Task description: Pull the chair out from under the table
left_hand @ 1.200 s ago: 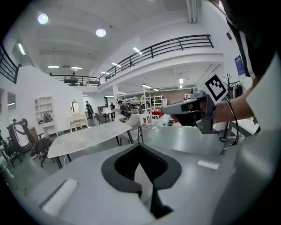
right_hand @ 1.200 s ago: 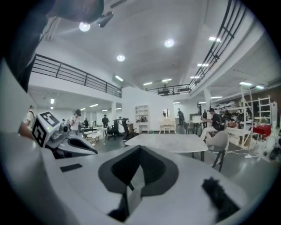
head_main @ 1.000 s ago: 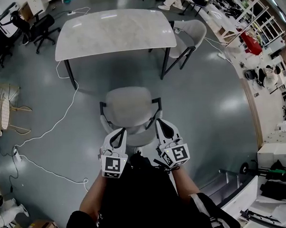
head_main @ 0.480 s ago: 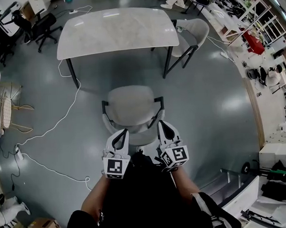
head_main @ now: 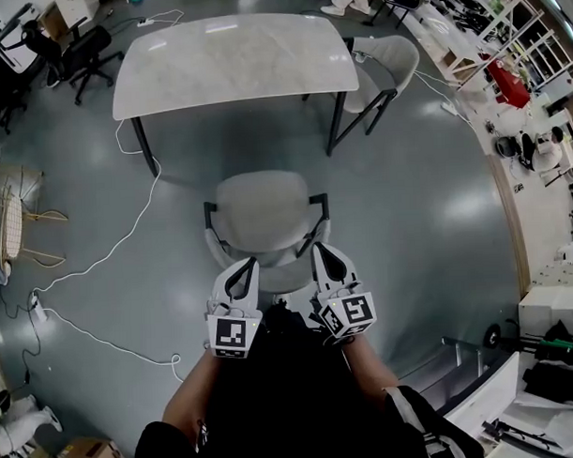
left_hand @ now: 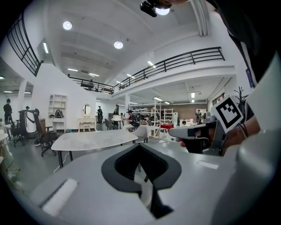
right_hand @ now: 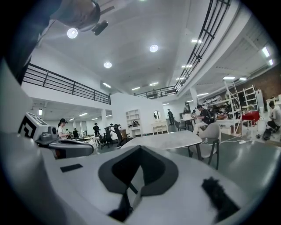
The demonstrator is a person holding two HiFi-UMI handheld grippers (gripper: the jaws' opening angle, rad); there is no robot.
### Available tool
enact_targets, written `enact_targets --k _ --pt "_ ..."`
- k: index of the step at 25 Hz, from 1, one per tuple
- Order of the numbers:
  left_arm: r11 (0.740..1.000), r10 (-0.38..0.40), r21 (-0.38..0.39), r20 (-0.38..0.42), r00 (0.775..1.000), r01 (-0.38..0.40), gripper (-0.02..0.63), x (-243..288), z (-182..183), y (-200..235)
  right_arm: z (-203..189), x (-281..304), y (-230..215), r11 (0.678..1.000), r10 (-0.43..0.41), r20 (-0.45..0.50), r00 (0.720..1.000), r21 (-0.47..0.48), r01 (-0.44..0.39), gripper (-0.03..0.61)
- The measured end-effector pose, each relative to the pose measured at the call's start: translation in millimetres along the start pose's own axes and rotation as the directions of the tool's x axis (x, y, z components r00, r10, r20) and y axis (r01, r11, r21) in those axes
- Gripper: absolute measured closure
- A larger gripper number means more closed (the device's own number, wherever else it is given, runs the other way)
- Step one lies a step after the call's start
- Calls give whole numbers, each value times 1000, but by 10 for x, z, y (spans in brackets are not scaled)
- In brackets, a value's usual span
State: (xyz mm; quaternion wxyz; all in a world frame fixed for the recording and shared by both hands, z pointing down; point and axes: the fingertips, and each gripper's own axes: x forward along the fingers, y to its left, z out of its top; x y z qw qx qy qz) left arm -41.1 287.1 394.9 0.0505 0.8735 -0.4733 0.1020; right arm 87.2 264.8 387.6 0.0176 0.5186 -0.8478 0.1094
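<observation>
A pale grey chair with black arms stands clear of the marble-topped table, its seat facing the table and its back toward me. The left gripper and right gripper are both shut, with their tips over the top of the chair's backrest. Whether they touch it I cannot tell. In the left gripper view the jaws meet with nothing between them, and the table lies ahead. The right gripper view shows the same closed jaws and the table. The gripper bodies hide the chair there.
A second grey chair sits at the table's right end. A white cable trails across the floor at left. Black office chairs stand at upper left, a wicker chair at the left edge, and shelving and carts along the right.
</observation>
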Motion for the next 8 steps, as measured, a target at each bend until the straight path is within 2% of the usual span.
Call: enact_targets --k 8 --pt "1000 -4 23 0 1000 4 606 37 19 23 -2 41 -12 1000 -4 -3 1000 -8 4 563"
